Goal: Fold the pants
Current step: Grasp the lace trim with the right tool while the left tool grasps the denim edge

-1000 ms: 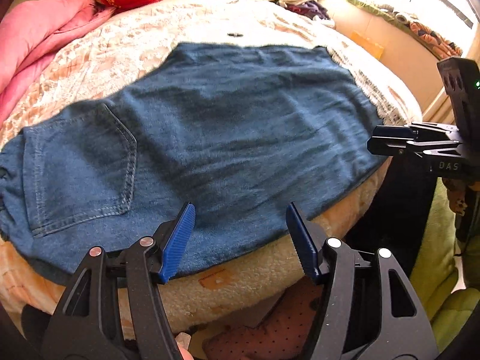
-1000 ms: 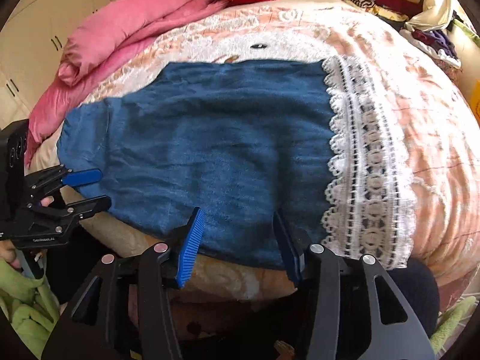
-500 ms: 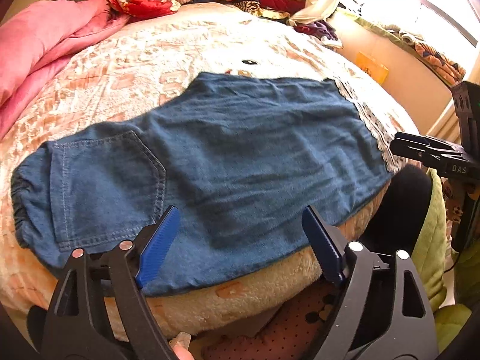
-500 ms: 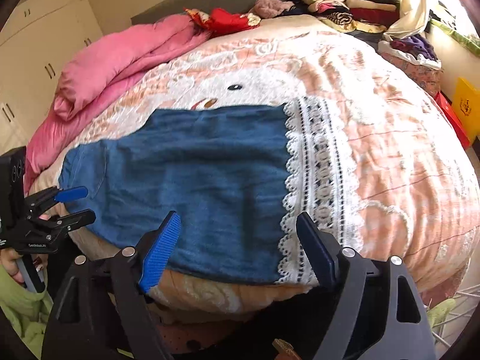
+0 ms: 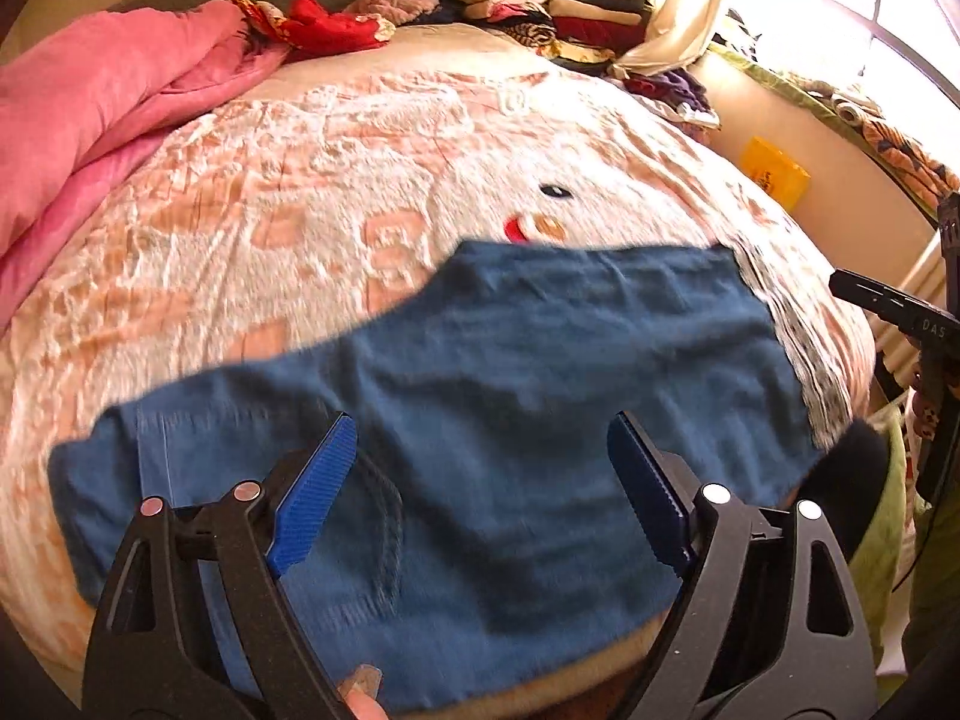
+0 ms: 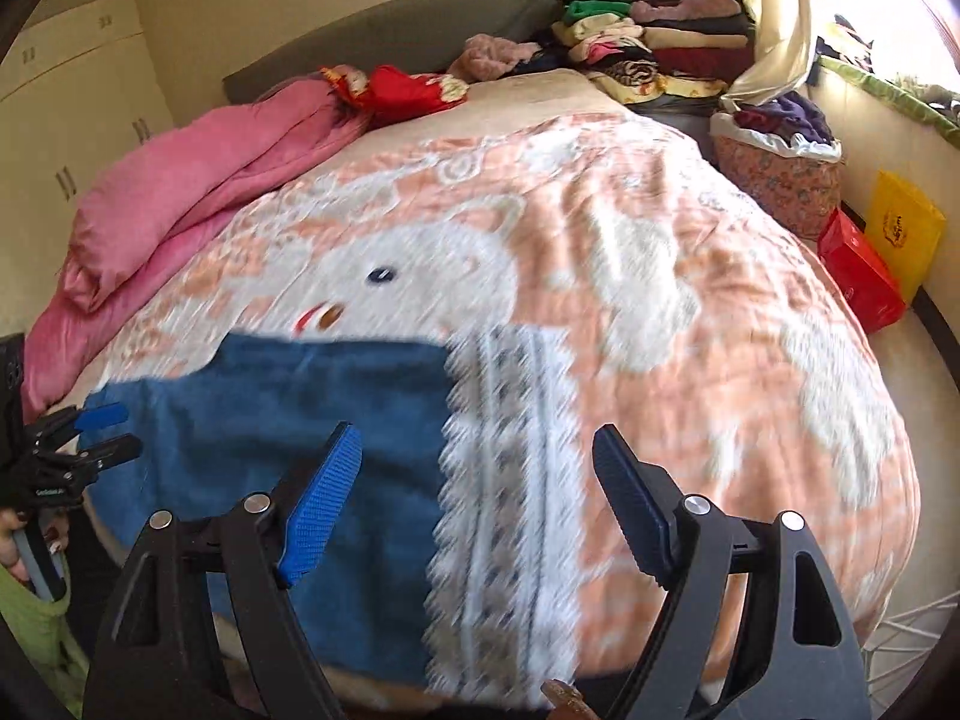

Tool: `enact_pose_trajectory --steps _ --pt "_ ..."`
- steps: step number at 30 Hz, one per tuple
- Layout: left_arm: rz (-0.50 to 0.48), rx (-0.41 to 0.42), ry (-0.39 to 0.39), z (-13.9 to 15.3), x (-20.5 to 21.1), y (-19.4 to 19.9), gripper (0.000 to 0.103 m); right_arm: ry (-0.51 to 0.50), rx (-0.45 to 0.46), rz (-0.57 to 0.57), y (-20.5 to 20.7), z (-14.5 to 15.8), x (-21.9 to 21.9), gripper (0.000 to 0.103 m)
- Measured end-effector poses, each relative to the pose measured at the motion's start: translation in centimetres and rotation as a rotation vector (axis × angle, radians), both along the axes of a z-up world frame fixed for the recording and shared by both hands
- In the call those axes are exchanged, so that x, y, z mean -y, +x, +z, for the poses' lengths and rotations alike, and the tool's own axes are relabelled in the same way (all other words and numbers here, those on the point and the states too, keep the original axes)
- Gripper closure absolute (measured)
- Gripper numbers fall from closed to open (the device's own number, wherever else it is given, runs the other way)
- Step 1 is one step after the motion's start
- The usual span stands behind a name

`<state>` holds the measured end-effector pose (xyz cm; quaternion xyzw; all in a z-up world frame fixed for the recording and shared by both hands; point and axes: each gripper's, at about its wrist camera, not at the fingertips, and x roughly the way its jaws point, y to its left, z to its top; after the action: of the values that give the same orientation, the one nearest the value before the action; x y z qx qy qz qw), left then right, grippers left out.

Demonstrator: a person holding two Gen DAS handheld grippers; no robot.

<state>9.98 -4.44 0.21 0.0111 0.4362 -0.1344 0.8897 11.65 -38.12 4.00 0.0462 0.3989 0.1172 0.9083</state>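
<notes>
Blue denim pants [image 5: 540, 360] lie flat across the near part of the bed, folded lengthwise, with a back pocket [image 5: 372, 540] at the left end. A white lace hem [image 6: 510, 450] runs along their right end. My left gripper [image 5: 480, 426] hovers above the pocket end, open, with nothing between its blue pads. My right gripper [image 6: 477, 432] hovers above the lace end of the pants [image 6: 300, 420], also open and empty. Each gripper shows in the other's view: the right gripper [image 5: 888, 312] at the right edge, the left gripper [image 6: 99, 432] at the left edge.
A peach and white blanket [image 6: 660, 300] covers the bed. A pink quilt [image 5: 90, 120] is bunched along the left side. Stacks of folded clothes [image 6: 648, 42] sit at the headboard. A fabric basket [image 6: 780, 168], a red box [image 6: 858, 264] and a yellow bag [image 6: 906, 228] stand on the floor right.
Both grippers have opened wider and drawn back and upward from the pants' near edge. The pants lie still on the bed, and more of the bed shows.
</notes>
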Motion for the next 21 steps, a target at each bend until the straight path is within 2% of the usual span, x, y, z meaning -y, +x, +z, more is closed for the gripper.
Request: enact_pose_trajectory --steps 5,7,9,10,13,21 --pt "0.031 0.001 -0.019 0.5 -0.1 3.3 0.025 0.004 -0.027 -0.018 3.8 -0.6 1.4 0.025" --pt "0.040 -0.004 -0.026 0.4 -0.1 4.6 0.025 0.007 -0.041 -0.016 5.0 -1.1 1.5 0.033" --pt "0.046 -0.009 -0.029 0.2 0.0 5.8 0.025 0.023 -0.060 -0.013 6.2 -1.6 1.7 0.035" --pt "0.047 -0.013 -0.031 0.0 0.1 6.5 0.025 0.034 -0.067 -0.012 6.8 -1.9 1.7 0.040" --pt "0.053 -0.033 -0.037 -0.9 0.2 8.1 0.025 0.079 -0.108 0.001 8.4 -3.1 1.8 0.045" --pt "0.056 -0.066 -0.058 -2.8 0.5 10.7 0.025 0.109 -0.175 0.020 10.3 -6.2 1.7 0.045"
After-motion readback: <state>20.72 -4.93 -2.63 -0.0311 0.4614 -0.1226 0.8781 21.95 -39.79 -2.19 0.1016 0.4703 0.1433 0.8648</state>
